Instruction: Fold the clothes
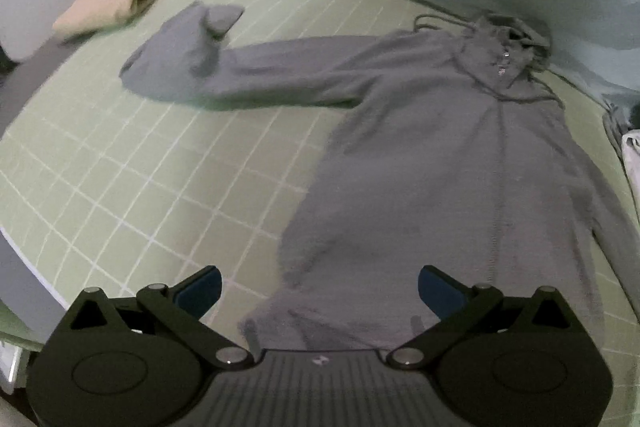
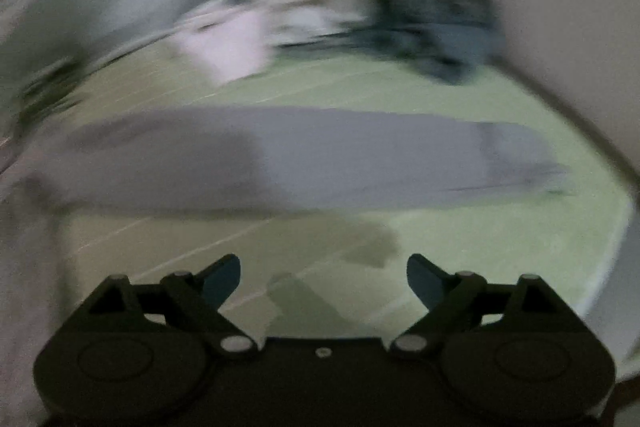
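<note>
Hoodie (image 1: 440, 147), soft grey fleece, sprawls across gridded green mat (image 1: 140, 187).

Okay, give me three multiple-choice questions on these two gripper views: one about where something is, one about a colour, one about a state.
1. Where does the cream cloth lie, seen from the left wrist?
A. far left corner of the mat
B. on the hoodie
C. in the left gripper

2. What colour is the hoodie?
A. red
B. grey
C. cream

3. How is the left gripper?
A. shut on a sleeve
B. open, holding nothing
C. shut on the drawstring

Answers: 1 A, it sits at the green mat's far left edge; 2 B, the spread garment is grey; 3 B, its jaws stand apart above the hem.
</note>
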Available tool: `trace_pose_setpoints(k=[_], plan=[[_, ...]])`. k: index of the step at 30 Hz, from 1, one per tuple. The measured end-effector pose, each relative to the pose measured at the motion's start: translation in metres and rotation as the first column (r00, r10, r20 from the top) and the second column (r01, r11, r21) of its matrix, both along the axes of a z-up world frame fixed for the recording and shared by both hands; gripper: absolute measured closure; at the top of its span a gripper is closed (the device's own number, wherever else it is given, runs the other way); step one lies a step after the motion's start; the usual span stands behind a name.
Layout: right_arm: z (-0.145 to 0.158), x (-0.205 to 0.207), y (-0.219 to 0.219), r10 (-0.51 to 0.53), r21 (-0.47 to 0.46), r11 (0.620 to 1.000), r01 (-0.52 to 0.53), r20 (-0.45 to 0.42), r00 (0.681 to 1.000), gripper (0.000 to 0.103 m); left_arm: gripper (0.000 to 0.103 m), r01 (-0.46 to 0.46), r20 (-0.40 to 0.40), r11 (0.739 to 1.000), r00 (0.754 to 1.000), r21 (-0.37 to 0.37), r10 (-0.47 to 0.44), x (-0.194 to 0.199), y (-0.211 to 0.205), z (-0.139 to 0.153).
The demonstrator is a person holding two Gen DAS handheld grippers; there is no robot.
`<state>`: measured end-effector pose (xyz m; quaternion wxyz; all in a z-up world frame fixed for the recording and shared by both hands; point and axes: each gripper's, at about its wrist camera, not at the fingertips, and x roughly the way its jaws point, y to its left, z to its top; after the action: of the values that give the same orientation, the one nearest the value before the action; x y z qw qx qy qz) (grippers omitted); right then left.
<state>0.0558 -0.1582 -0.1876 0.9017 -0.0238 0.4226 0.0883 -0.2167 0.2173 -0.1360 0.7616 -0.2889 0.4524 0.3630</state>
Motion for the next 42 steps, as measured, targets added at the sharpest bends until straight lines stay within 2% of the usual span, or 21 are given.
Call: trace_pose_setpoints(k=[3, 7, 11, 16, 19, 21, 23, 26, 31, 32, 33, 35, 42], plan=[[0.001, -0.029, 0.038, 0.137, 0.064, 0.989, -0.135, -0.022, 0.99, 0.013, 0.001, 0.033, 0.013, 0.998, 0.999, -0.058, -0.032, -0.003, 0.01, -0.015], [0.002, -0.06, 0.069, 0.238, 0.083, 0.969, -0.234, -0.043, 0.97, 0.018, 0.01, 0.106, 0.004, 0.989, 0.994, -0.102, -0.107, -0.002, 0.016, -0.034], [-0.001, -0.078, 0.077, 0.227, 0.093, 0.971, -0.22, -0.082, 0.97, 0.019, 0.014, 0.192, 0.031, 0.973, 0.981, -0.128, -0.19, -0.009, 0.017, -0.043], [-0.003, -0.085, 0.075, 0.179, 0.089, 0.981, -0.171, -0.094, 0.979, 0.019, 0.014, 0.306, 0.079, 0.939, 0.951, -0.153, -0.297, -0.02, 0.018, -0.051], [-0.003, -0.086, 0.077, 0.172, 0.079, 0.983, -0.165, -0.095, 0.98, 0.019, 0.022, 0.346, 0.106, 0.925, 0.937, -0.156, -0.333, -0.029, 0.017, -0.053], [-0.005, -0.086, 0.079, 0.171, 0.078, 0.984, -0.163, -0.101, 0.98, 0.019, 0.032, 0.335, 0.11, 0.93, 0.941, -0.152, -0.321, -0.035, 0.018, -0.052], [-0.007, -0.087, 0.081, 0.173, 0.074, 0.983, -0.165, -0.106, 0.979, 0.019, 0.05, 0.314, 0.104, 0.939, 0.948, -0.139, -0.301, -0.04, 0.019, -0.051], [-0.007, -0.088, 0.084, 0.18, 0.064, 0.983, -0.174, -0.106, 0.978, 0.019, 0.059, 0.311, 0.128, 0.94, 0.947, -0.139, -0.295, -0.047, 0.024, -0.048], [-0.007, -0.089, 0.083, 0.185, 0.062, 0.982, -0.179, -0.108, 0.977, 0.019, 0.068, 0.319, 0.159, 0.938, 0.941, -0.133, -0.298, -0.048, 0.025, -0.05], [-0.007, -0.09, 0.082, 0.186, 0.061, 0.982, -0.181, -0.107, 0.977, 0.019, 0.08, 0.32, 0.161, 0.938, 0.941, -0.13, -0.299, -0.047, 0.025, -0.051], [-0.007, -0.09, 0.082, 0.188, 0.06, 0.981, -0.183, -0.107, 0.976, 0.019, 0.087, 0.315, 0.16, 0.941, 0.942, -0.127, -0.294, -0.047, 0.024, -0.05], [-0.006, -0.091, 0.082, 0.193, 0.056, 0.981, -0.188, -0.106, 0.975, 0.019, 0.092, 0.3, 0.159, 0.946, 0.947, -0.12, -0.28, -0.049, 0.02, -0.048], [-0.01, -0.086, 0.088, 0.244, 0.03, 0.97, -0.243, -0.109, 0.964, 0.019, 0.095, 0.173, 0.153, 0.977, 0.976, -0.128, -0.153, -0.075, 0.005, -0.033]])
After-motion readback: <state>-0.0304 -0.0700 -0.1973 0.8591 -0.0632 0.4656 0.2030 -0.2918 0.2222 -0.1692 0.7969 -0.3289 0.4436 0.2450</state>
